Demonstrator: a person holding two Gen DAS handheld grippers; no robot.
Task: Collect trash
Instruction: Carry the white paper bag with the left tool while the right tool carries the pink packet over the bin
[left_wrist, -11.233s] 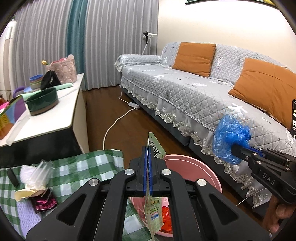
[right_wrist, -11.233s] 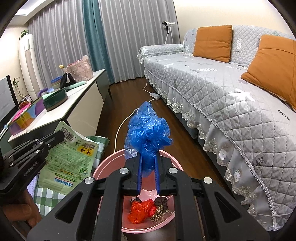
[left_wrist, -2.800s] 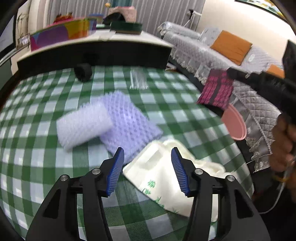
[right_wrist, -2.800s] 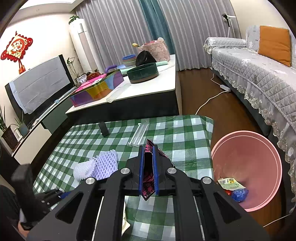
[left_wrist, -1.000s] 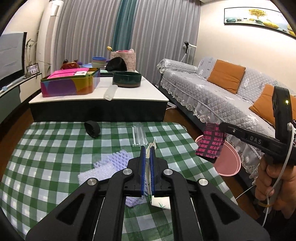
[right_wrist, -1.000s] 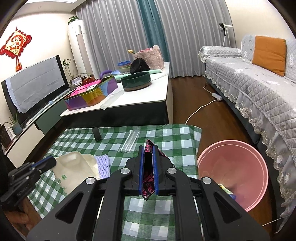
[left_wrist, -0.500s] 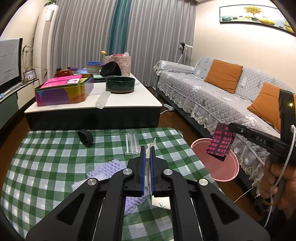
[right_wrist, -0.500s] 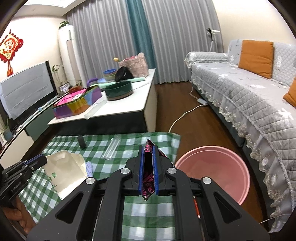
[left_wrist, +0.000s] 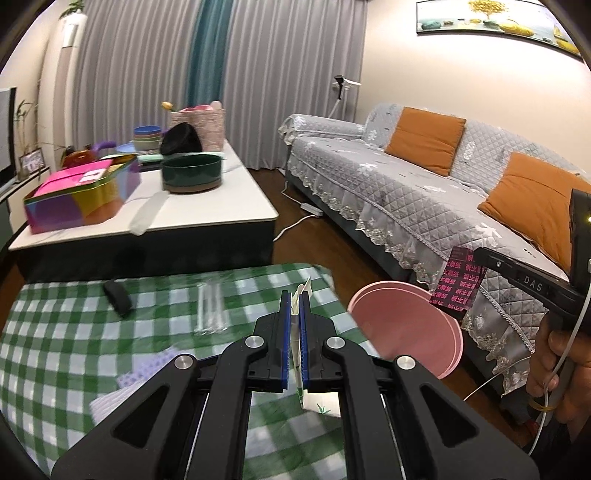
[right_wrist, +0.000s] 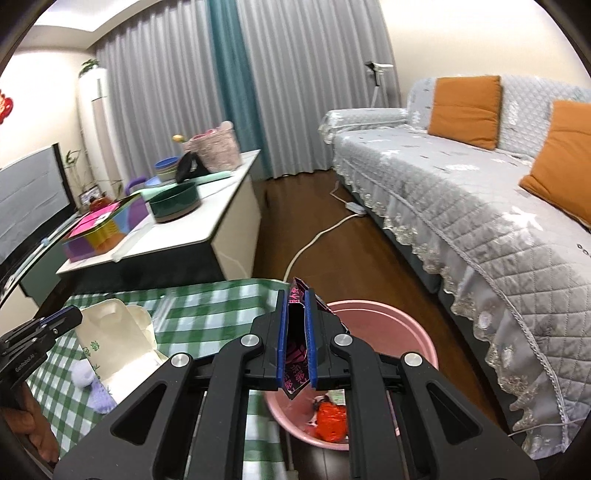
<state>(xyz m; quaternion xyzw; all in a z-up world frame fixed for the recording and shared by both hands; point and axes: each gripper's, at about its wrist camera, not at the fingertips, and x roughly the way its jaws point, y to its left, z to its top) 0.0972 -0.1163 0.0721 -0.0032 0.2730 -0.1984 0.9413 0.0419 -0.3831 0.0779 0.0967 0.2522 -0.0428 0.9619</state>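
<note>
The left gripper (left_wrist: 294, 325) is clamped on a white paper box (right_wrist: 114, 339), which is held above the green-checked worktop (left_wrist: 74, 343). The right gripper (right_wrist: 296, 328) is closed on a black wrapper with pink print (left_wrist: 458, 282), which is carried over the rim of the pink bin (right_wrist: 402, 325) standing on the floor beside the worktop. Red crumpled trash (right_wrist: 330, 421) is seen at the bottom of the bin. On the worktop a clear plastic sleeve (left_wrist: 210, 308), a small black object (left_wrist: 117, 297) and lilac foam netting (right_wrist: 98, 393) are left lying. A grey quilted sofa (right_wrist: 480, 206) is seen beyond the bin.
</note>
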